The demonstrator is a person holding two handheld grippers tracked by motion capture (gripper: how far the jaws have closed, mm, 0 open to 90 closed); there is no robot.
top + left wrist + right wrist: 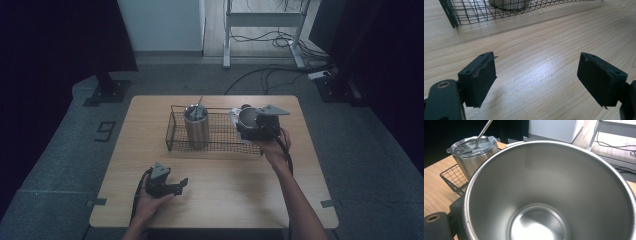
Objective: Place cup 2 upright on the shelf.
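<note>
The right tool [250,121] pinches an open steel cup [549,192] and holds it above the right end of the wire basket [175,137], so placing it remains. A lidded cup [196,125] with a straw already stands inside. The left tool [172,186] rests empty on the bench [225,200], jaws spread. The right jaws are mostly hidden behind the cup.

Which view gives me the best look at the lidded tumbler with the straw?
The right gripper view: the lidded tumbler sits close, its clear lid and metal straw sharp, standing in the wire basket. The high view shows it small and whole in the basket's left end. The left gripper view catches just its base behind the mesh.
</note>
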